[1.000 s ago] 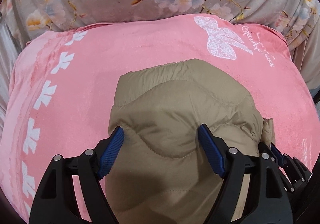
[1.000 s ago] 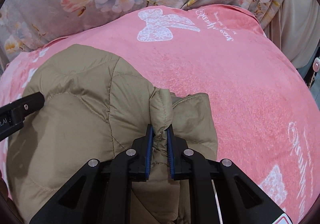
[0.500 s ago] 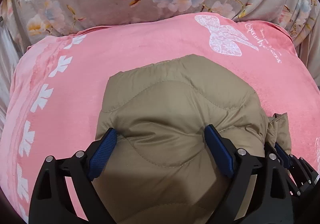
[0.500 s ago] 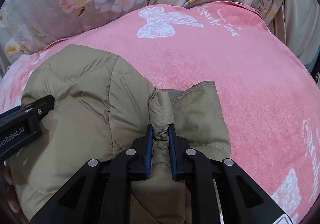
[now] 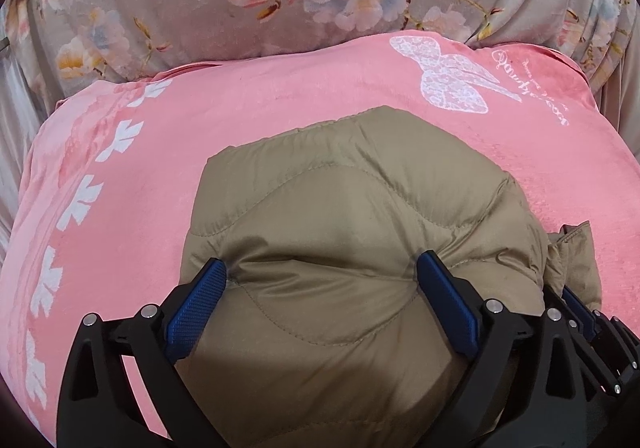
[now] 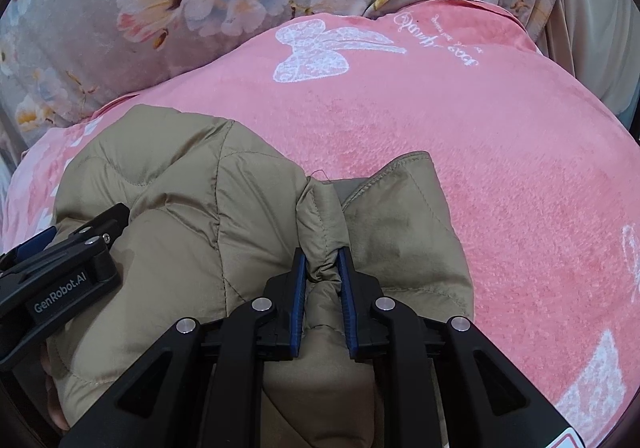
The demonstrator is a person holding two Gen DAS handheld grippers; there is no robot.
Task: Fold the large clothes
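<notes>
The jacket [image 5: 352,248] was a tan quilted cloth with a faint sheen, its skin smooth and puffed between wavy stitched seams, creased where it bunched. Under it the pink blanket [image 5: 240,119] was a soft plush with a short, slightly shiny nap and flat white printed motifs. Behind that, along the blanket's far edge, the floral cloth [image 5: 280,7] looked velvety and matt, falling in soft folds. The left hand-held gripper [image 5: 322,274] and the right hand-held gripper [image 6: 323,260] were matt black plastic with bright metal rivets, and their blue pads [image 5: 196,304] carried a fine ribbed, rubbery texture
</notes>
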